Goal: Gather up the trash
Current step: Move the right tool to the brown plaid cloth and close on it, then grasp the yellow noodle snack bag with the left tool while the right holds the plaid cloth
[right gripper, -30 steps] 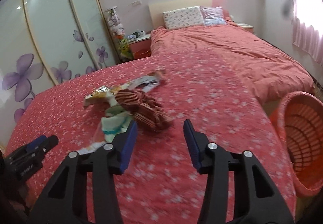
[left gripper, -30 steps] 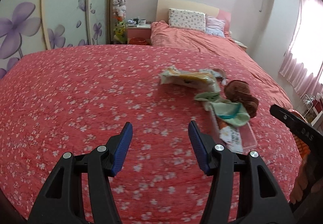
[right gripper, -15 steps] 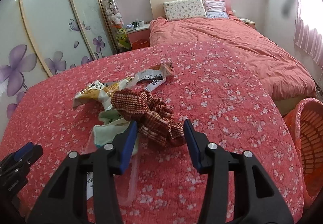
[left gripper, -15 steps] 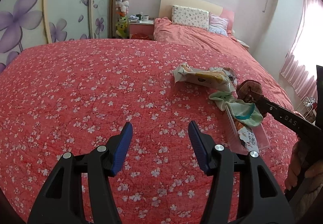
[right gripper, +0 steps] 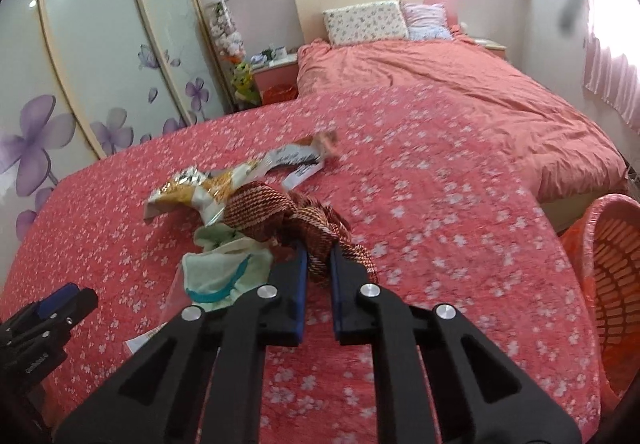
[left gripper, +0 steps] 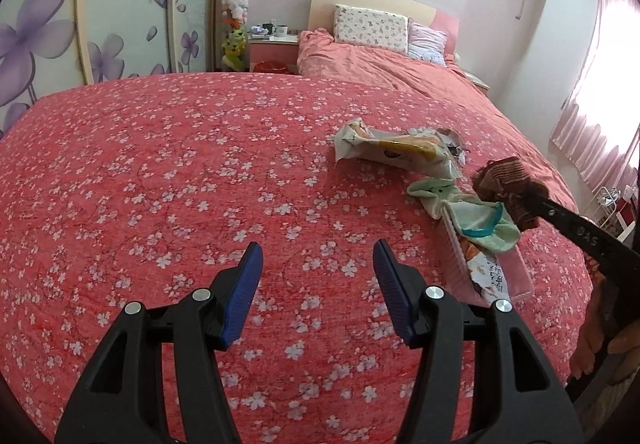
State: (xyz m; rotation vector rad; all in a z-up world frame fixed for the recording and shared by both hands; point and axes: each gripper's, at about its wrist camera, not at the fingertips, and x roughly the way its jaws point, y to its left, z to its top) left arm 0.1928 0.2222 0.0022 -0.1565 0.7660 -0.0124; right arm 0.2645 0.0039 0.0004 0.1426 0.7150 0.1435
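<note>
A pile of litter lies on the red flowered bedspread [left gripper: 160,183]. It holds a yellow and white snack wrapper [left gripper: 396,151], a pale green cloth [left gripper: 476,219], a clear pink plastic box [left gripper: 500,276] and a brown woven cloth [right gripper: 280,211]. My right gripper [right gripper: 319,264] is shut on the brown woven cloth, which also shows in the left wrist view [left gripper: 508,183]. My left gripper [left gripper: 318,264] is open and empty over bare bedspread, left of the pile. A second torn wrapper [right gripper: 296,159] lies beyond the pile.
An orange plastic basket [right gripper: 612,284] stands off the bed's right edge. Beyond lies a second bed with pillows [left gripper: 372,27], a nightstand [left gripper: 272,43] and flowered wardrobe doors [left gripper: 48,23] on the left. Pink curtains [left gripper: 600,83] hang at the right.
My right gripper moved forward to the pile and closed on the brown woven cloth. My left gripper stayed open and drifted slightly.
</note>
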